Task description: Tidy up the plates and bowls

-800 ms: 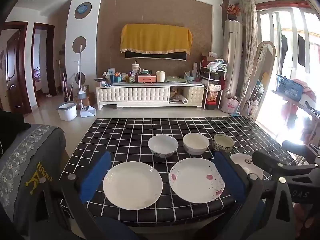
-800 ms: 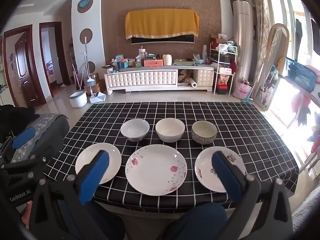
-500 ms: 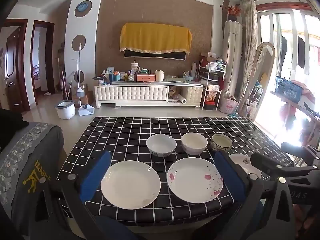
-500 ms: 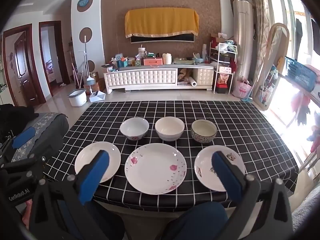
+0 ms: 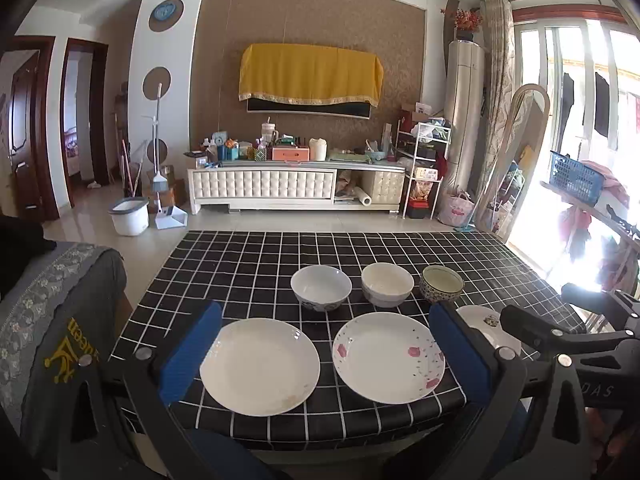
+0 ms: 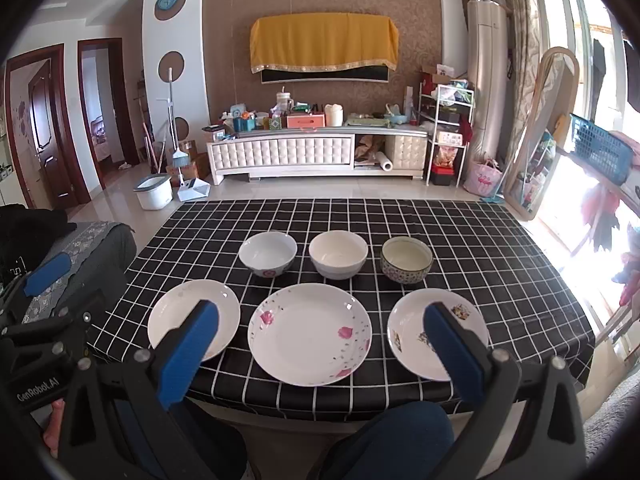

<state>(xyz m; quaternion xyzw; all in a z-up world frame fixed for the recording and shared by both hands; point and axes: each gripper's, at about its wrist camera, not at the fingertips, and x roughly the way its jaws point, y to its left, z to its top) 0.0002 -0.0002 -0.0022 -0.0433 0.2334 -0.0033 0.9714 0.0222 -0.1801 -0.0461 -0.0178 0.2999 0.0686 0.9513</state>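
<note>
Three plates lie along the table's near edge: a plain white plate (image 5: pixel 260 366) (image 6: pixel 194 320), a pink-flowered plate (image 5: pixel 389 356) (image 6: pixel 310 333) and a small patterned plate (image 6: pixel 438 332) (image 5: pixel 486 326). Behind them stand a white bowl with blue trim (image 5: pixel 321 287) (image 6: pixel 268 253), a cream bowl (image 5: pixel 387 283) (image 6: pixel 338 254) and a patterned bowl (image 5: pixel 441 283) (image 6: pixel 406 260). My left gripper (image 5: pixel 324 356) is open and empty, held before the table edge. My right gripper (image 6: pixel 320 354) is open and empty, also short of the plates.
The table wears a black checked cloth (image 5: pixel 256 264). A grey-covered chair (image 5: pixel 48 320) stands at the left. The right gripper's body (image 5: pixel 560 336) shows at the right of the left wrist view. A TV cabinet (image 6: pixel 316 154) stands across the floor.
Both views have drifted slightly; the table and dishes sit a little lower and nearer in the left wrist view. The dishes have not moved and both grippers stay open.
</note>
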